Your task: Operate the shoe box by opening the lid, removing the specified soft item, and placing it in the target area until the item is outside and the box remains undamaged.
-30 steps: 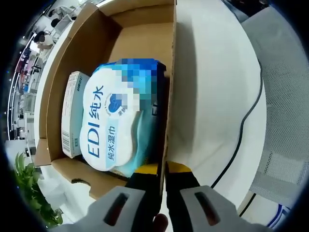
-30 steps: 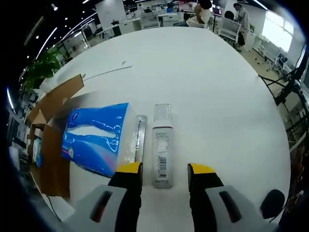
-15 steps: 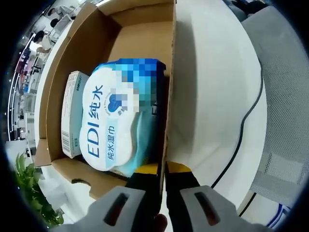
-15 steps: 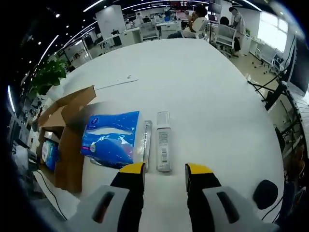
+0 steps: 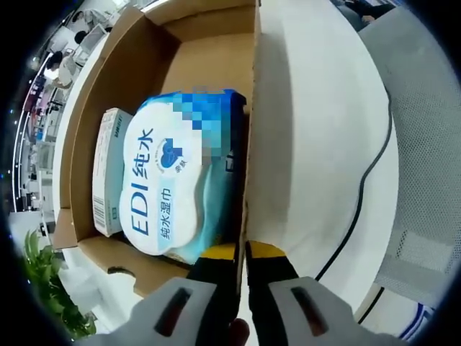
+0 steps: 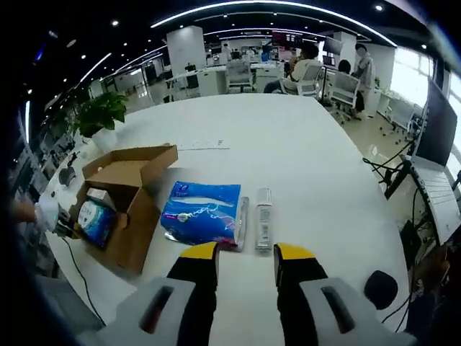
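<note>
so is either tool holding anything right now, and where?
Left tool is shut on the box, pinching its side wall's top edge. Right tool is open, holding nothing.

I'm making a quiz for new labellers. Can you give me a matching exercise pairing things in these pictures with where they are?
Things:
1. wet wipes pack
2. blue tissue pack
3. clear bottle
4. black cable

Places:
A. on the table beside the box, between box and bottle
B. inside the cardboard box
C. trailing across the white table
D. lying on the table ahead of the right gripper

Pairs: 1-B, 2-A, 3-D, 4-C
</note>
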